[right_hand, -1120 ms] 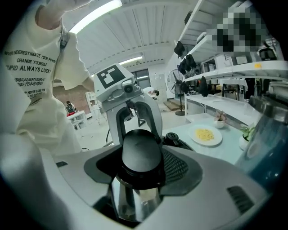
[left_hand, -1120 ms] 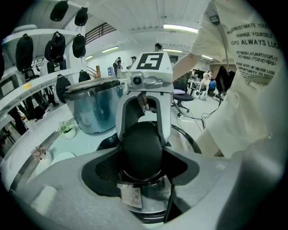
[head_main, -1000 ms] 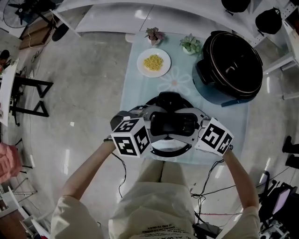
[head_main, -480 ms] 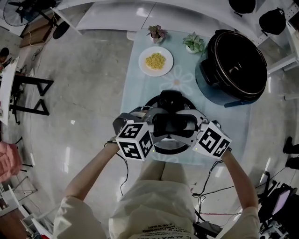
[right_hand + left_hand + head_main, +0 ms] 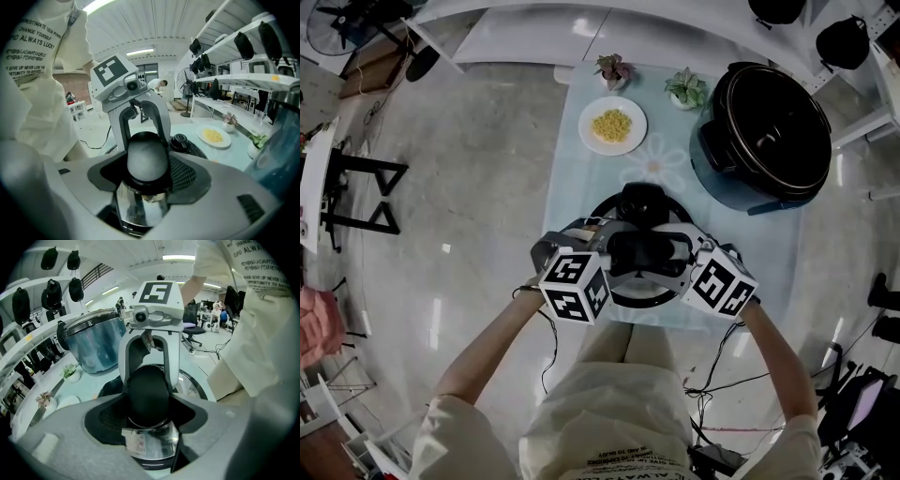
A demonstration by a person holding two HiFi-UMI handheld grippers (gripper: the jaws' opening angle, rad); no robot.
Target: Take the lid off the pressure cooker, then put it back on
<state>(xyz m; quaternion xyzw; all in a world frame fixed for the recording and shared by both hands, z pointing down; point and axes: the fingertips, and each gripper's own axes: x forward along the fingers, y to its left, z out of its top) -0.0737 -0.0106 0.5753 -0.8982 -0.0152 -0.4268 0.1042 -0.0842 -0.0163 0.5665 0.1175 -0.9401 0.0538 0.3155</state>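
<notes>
The pressure cooker lid (image 5: 642,302), steel with a black knob (image 5: 642,202) and a long black handle (image 5: 649,251), is near the table's front edge. My left gripper (image 5: 614,248) holds one end of the handle and my right gripper (image 5: 686,253) the other end, facing each other. In the left gripper view my left gripper (image 5: 149,413) is shut on the rounded handle end (image 5: 147,394), steel lid below. In the right gripper view my right gripper (image 5: 147,180) is shut on the other end (image 5: 147,159). The open cooker body (image 5: 769,131) stands at the far right.
The pale blue table (image 5: 581,178) bears a white plate of yellow food (image 5: 612,125) and two small potted plants (image 5: 612,68) (image 5: 684,89) at its far end. Shelves with dark pots run behind the cooker body (image 5: 93,343). Cables lie on the floor by the person's legs.
Both grippers have rolled a little on the handle, and the left marker cube has drifted slightly right. The lid stays in about the same place.
</notes>
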